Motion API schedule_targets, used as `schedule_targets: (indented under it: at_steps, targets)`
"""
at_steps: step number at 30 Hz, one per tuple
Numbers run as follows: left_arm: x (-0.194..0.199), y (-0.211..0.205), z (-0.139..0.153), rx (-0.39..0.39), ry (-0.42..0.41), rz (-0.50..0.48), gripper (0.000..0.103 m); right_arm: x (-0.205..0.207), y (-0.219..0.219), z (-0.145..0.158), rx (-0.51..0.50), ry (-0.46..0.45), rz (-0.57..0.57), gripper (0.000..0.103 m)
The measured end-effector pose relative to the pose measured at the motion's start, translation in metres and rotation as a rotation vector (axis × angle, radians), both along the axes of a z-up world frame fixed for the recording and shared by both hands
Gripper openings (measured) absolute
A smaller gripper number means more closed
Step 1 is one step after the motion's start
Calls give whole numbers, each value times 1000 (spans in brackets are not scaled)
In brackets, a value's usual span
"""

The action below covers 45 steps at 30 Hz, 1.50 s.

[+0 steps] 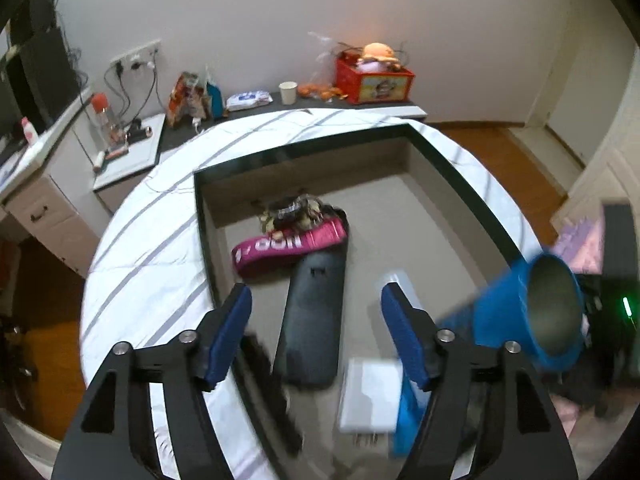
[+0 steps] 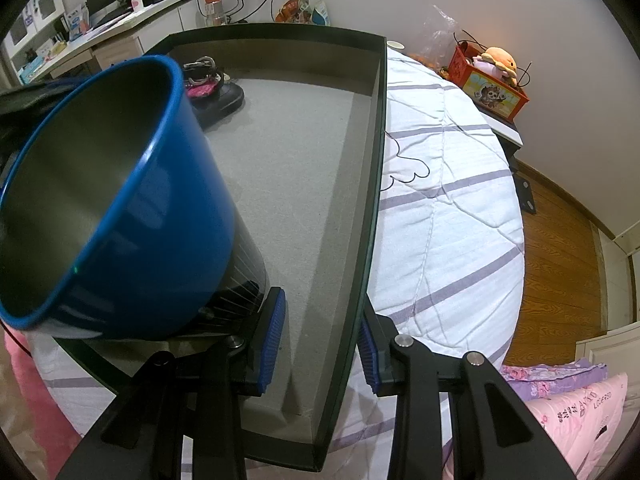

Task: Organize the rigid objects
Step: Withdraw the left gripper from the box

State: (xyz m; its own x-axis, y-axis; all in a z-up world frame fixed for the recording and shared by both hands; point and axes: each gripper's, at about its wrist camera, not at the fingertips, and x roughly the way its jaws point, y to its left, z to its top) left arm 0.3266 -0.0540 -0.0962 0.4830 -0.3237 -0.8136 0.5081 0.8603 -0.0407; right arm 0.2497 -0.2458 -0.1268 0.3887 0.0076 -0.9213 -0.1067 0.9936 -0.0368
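A shallow tray (image 1: 304, 150) with a dark rim and grey felt floor lies on a striped bed. In it are a flat black case (image 1: 312, 320), a pink strap (image 1: 288, 246), a bunch of keys (image 1: 292, 210) and a white charger (image 1: 370, 396). My left gripper (image 1: 316, 292) hangs open above the black case, touching nothing. A blue metal cup (image 2: 112, 200) tilts at the tray's near corner; its support is hidden. My right gripper (image 2: 320, 308) straddles the tray (image 2: 372, 200) wall, one finger inside and one outside. The inner pad stands clear of the wall.
The white bedsheet with purple stripes (image 2: 448, 200) surrounds the tray. A red box with a plush toy (image 1: 374, 76), a paper cup (image 1: 288, 92) and snack bags stand on a low shelf behind. A desk sits far left, wooden floor to the right, pink pillows (image 2: 576, 416) nearby.
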Motion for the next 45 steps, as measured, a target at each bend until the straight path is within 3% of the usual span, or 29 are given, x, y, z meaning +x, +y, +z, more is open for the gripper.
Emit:
schedule_targets:
  at_steps: [9, 17, 18, 21, 23, 33, 45]
  targets:
    - [-61, -12, 0, 6, 44, -153, 74, 0, 0, -1, -2, 1, -1, 36]
    - [-62, -46, -29, 86, 113, -186, 74, 0, 0, -1, -2, 1, -2, 36]
    - [-58, -48, -32, 100, 114, -179, 71, 0, 0, -1, -2, 1, -2, 36]
    - [-47, -40, -34, 102, 99, -134, 38, 0, 1, -1, -1, 0, -3, 36]
    - [-43, -34, -34, 85, 114, -137, 31, 0, 0, -1, 2, 0, -4, 36]
    - [-10, -31, -32, 108, 104, -95, 31, 0, 0, 0, -1, 0, -4, 36]
    - [22, -47, -31, 62, 118, -84, 31, -1, -1, 0, -4, 2, -3, 36]
